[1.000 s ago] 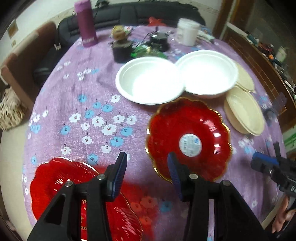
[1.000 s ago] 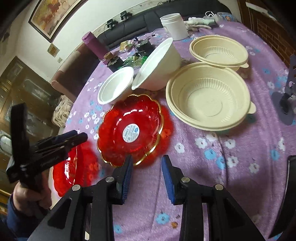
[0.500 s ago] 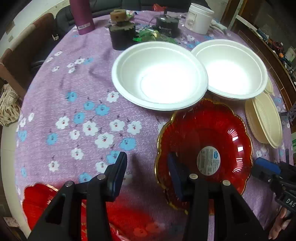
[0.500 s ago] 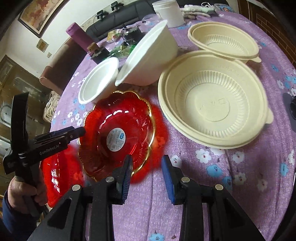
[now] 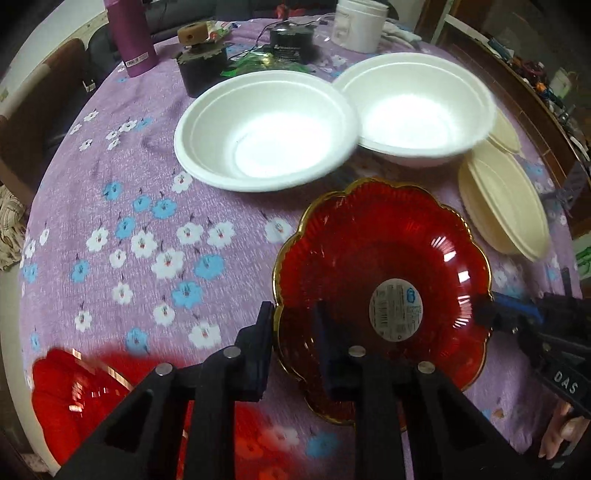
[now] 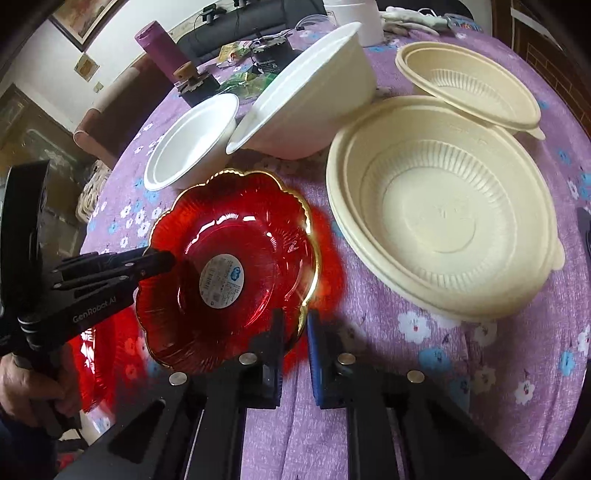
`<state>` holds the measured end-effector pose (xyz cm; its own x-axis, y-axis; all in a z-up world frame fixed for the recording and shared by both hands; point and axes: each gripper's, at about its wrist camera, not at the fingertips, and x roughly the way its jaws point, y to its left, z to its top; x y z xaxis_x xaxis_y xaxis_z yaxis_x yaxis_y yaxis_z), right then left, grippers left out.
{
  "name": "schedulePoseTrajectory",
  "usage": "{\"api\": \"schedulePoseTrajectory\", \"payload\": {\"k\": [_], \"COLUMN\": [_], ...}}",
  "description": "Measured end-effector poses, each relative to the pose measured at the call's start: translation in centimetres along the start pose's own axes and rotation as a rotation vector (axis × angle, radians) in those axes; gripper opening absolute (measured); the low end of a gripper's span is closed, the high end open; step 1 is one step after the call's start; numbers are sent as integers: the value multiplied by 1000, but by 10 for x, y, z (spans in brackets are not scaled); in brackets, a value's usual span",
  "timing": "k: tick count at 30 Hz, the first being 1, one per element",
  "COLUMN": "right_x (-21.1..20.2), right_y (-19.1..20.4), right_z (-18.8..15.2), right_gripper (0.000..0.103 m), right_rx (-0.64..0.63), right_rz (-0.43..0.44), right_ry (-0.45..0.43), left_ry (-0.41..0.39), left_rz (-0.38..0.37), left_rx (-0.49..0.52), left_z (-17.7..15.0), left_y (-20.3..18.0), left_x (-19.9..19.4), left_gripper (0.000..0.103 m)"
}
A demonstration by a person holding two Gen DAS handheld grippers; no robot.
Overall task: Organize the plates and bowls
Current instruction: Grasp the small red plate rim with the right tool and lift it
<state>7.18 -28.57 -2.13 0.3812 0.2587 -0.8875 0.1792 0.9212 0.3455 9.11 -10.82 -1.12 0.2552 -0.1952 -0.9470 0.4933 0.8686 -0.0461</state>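
Observation:
A red scalloped plate (image 5: 384,258) with a gold rim and a round sticker lies on the purple flowered cloth. My left gripper (image 5: 293,332) straddles its left rim, one finger outside and one inside. Its jaws are closing and they pinch the rim. My right gripper (image 6: 295,332) is shut on the opposite rim of the same plate (image 6: 236,236). Each gripper shows in the other's view: the left gripper (image 6: 162,260) and the right gripper (image 5: 487,314). A second red plate (image 5: 74,398) lies at the near left edge.
Two white foam bowls (image 5: 266,129) (image 5: 417,103) sit just behind the red plate, rims overlapping. Two cream ribbed bowls (image 6: 439,206) (image 6: 469,85) stand to its right. A purple bottle (image 5: 129,37), a white tub (image 5: 360,24) and dark clutter (image 5: 203,66) line the far side.
Both grippers came down and forward onto the red plate. Their jaws, open around nothing before, have closed on opposite sides of its rim.

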Motion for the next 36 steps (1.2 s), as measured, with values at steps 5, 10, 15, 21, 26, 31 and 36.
{"api": "schedulePoseTrajectory", "payload": {"k": [5,10,15,21,26,31,36], "right_x": [-15,-29,-35,-37,-35,-31,-35], "right_y": [2,0,-11,-18,-20,-14,-9], "right_z": [-16,-40,-57,-66,-71,-77,-81], "right_gripper": [12,13,13,15,15,14,14], "right_rx": [-38,-45,-7,24,30,-17,-40], "right_rz": [-5,-17,-28,-46,-42,-64,-76], "right_ry": [4,6,2,-13,-6,-2,-17], "left_ry": [-13,-9,4,-39,-68,-117,-163], "left_rz": [-20,-39,-50,3,37,84,129], "left_rx": [39,95,141,180,194,200,229], "left_z": [-31,-58,-71,-69,-63,-70,-76], "left_y": [-12,-30,-48,-56,-61,-61,-67], "left_x": [-18,-28,-21,-15,-4,-15,-27], "left_gripper": [21,21,21,34,27,23,23]}}
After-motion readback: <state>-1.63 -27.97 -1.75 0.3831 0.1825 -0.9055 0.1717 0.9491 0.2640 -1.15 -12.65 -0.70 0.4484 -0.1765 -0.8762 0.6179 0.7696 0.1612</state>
